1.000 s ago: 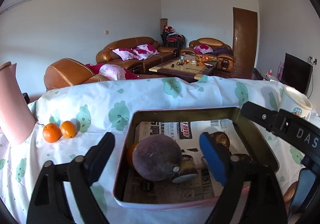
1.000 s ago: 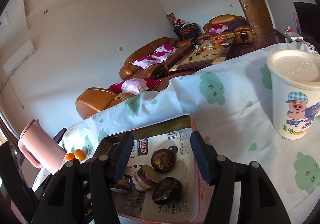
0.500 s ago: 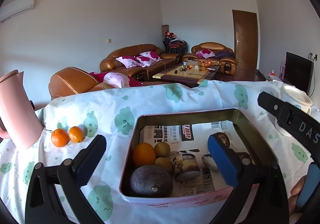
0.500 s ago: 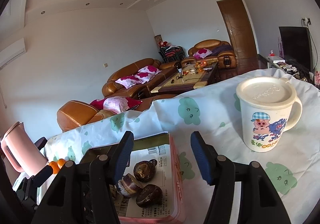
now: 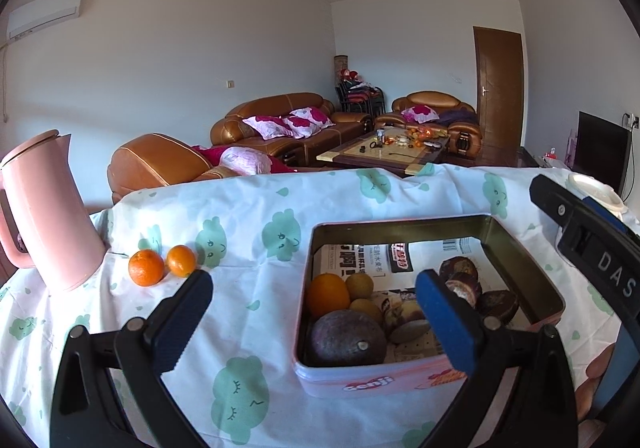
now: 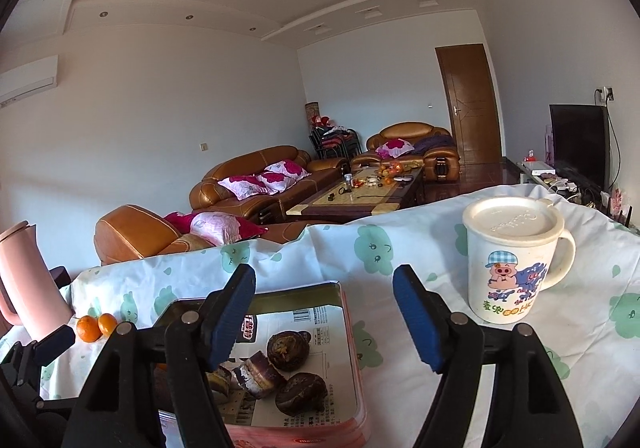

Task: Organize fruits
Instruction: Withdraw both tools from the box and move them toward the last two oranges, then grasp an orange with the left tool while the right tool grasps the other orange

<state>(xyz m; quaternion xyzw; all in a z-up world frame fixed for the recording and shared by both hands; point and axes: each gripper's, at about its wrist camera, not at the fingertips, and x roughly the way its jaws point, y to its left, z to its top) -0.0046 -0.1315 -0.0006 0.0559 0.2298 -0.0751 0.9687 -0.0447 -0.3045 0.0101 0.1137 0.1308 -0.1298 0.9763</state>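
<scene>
A pink tin box point(image 5: 524, 248) lined with newspaper holds a large dark purple fruit point(image 5: 346, 338), an orange point(image 5: 327, 294), two small yellow-brown fruits point(image 5: 360, 286) and several dark cut fruit pieces point(image 5: 464, 282). The box also shows in the right wrist view point(image 6: 356, 360). Two small oranges point(image 5: 160, 266) lie on the tablecloth left of the box, also seen in the right wrist view point(image 6: 96, 327). My left gripper point(image 5: 312, 320) is open and empty, raised before the box. My right gripper point(image 6: 324, 316) is open and empty above the box's right edge.
A pink jug point(image 5: 48, 212) stands at the far left by the oranges. A white lidded mug with a pig picture point(image 6: 514, 260) stands right of the box. The table has a white cloth with green prints point(image 5: 248, 224). Sofas and a coffee table lie beyond.
The large purple fruit left my left gripper's jaws and now lies in the box. Both grippers have drawn back and up from the box.
</scene>
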